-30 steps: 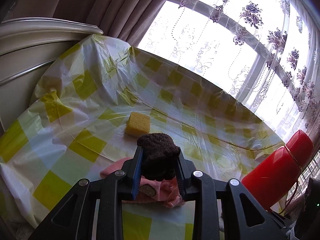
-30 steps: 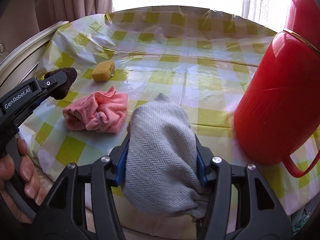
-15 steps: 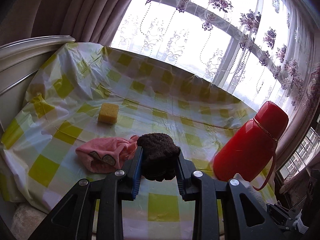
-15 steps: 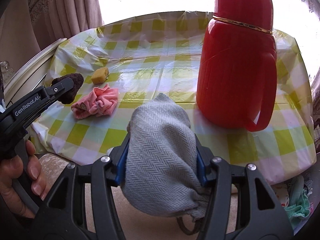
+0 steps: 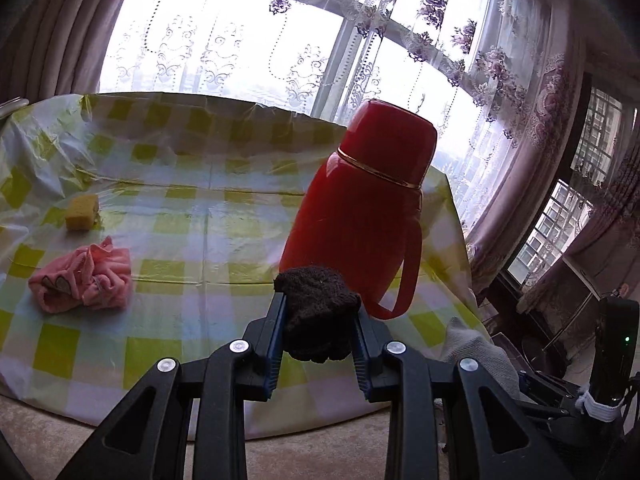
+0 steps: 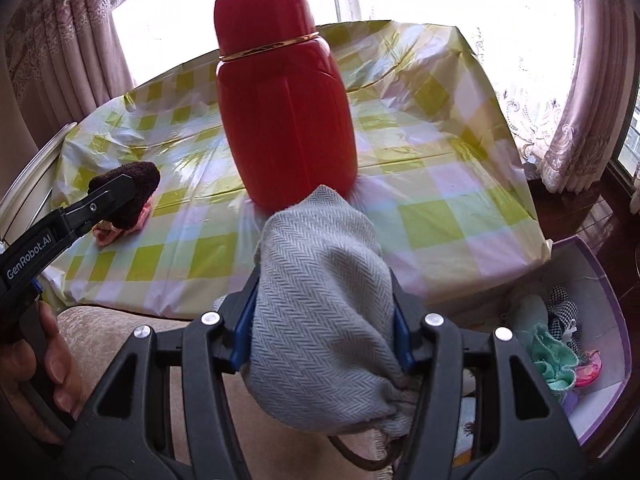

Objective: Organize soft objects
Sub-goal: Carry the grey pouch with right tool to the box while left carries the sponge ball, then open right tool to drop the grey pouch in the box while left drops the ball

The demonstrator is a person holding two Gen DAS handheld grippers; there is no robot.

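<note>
Both grippers hang off the near edge of the table (image 6: 448,216), over a beige cushion (image 6: 116,332), each clamped on cloth. The left gripper (image 5: 318,320) pinches a dark brown knitted piece (image 5: 316,312) between its fingers; the right gripper (image 6: 324,312) squeezes a bundled grey herringbone cloth (image 6: 324,300) that bulges above and below its fingers. A yellow-and-white checked plastic cover drapes the table and hangs over its near and right edges. A red flask (image 6: 284,120) stands upright toward the near right part of the table, straight ahead of both grippers, its handle facing the near edge in the left wrist view. Left of the flask the cover lies open as far as a crumpled pink cloth (image 5: 84,280) near the near left corner, with a yellow sponge (image 5: 82,212) just behind it by the left edge. Past the table's right edge, low beside the right gripper, sits a pale purple bin (image 6: 600,280) holding green, checked and pink fabrics. Curtains (image 5: 540,80) and windows close off the far side.
</note>
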